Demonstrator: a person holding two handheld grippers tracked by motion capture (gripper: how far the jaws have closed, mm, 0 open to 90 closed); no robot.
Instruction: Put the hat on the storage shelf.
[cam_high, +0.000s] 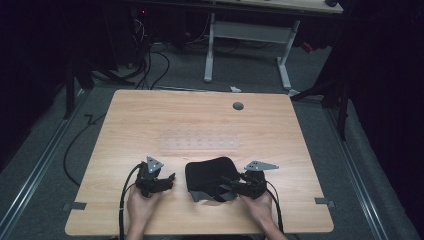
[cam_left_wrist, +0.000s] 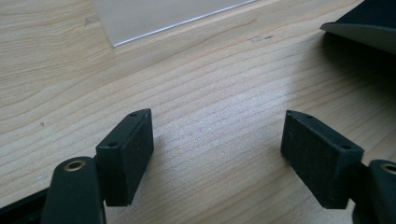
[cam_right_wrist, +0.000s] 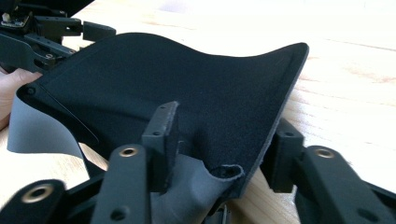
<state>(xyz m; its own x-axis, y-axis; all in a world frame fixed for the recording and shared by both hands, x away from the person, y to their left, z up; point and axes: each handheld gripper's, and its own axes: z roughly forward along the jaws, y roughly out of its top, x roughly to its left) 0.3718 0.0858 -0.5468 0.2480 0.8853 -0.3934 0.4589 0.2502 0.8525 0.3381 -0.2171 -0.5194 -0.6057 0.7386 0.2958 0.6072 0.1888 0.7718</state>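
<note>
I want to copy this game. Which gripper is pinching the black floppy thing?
The right gripper: its jaws pinch the black mat at its near edge. The left gripper is open over bare table.

On the table (cam_high: 150, 115), the mat (cam_high: 210, 172) lies between the left gripper (cam_high: 167, 181) and right gripper (cam_high: 225, 186), clear sheet (cam_high: 200, 142) behind.

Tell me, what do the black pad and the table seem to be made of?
Pad: probably fabric-faced foam or rubber; matte, finely textured black top, smooth grey underside, and it bends where the right gripper pinches it. Table: light wood or wood-look laminate; visible grain, smooth satin surface.
</note>
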